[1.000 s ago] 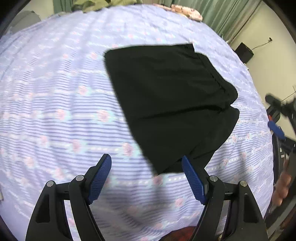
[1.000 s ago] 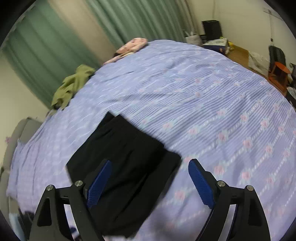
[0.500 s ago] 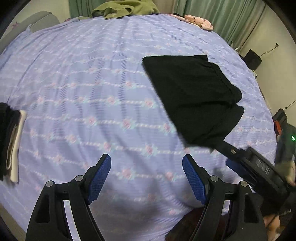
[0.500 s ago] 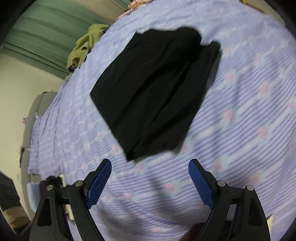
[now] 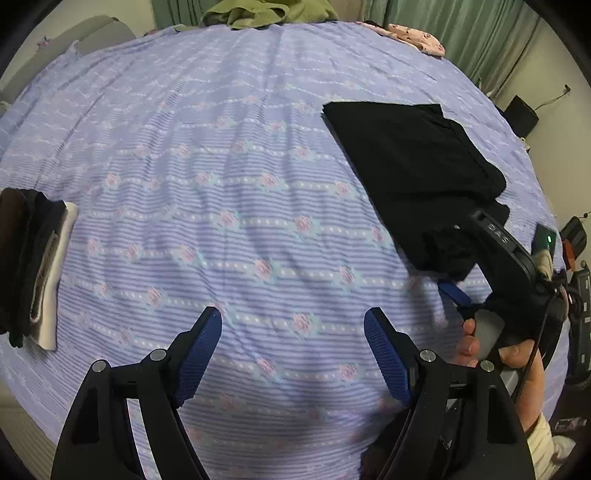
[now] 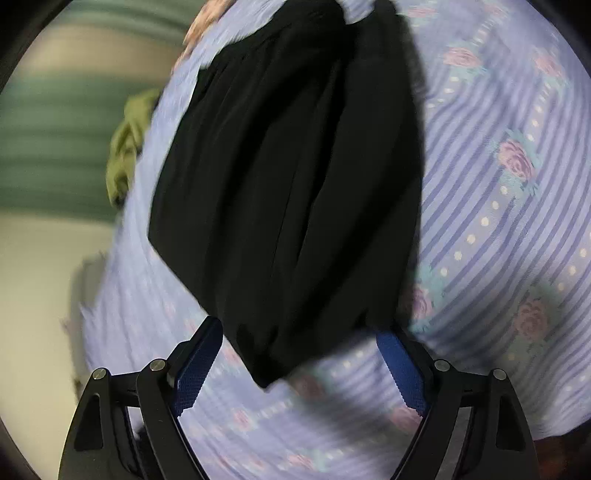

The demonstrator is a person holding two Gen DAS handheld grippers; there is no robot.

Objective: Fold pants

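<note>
Black pants (image 5: 413, 173) lie folded on the purple flowered bedsheet (image 5: 221, 166), at the right in the left wrist view. My left gripper (image 5: 293, 354) is open and empty over bare sheet, left of the pants. My right gripper (image 6: 299, 363) is open; its blue fingers straddle the near corner of the pants (image 6: 288, 192), which fills the right wrist view. The right gripper also shows in the left wrist view (image 5: 465, 269), at the pants' near edge, held by a hand.
A stack of folded dark and white clothes (image 5: 33, 266) sits at the bed's left edge. An olive garment (image 5: 266, 13) and a pink one (image 5: 417, 37) lie at the far edge. Green curtains (image 5: 461, 33) hang behind. Room clutter stands beyond the right edge.
My right gripper has dropped down to the near corner of the pants. My left gripper has swung left, away from the pants, bringing the clothes stack into view.
</note>
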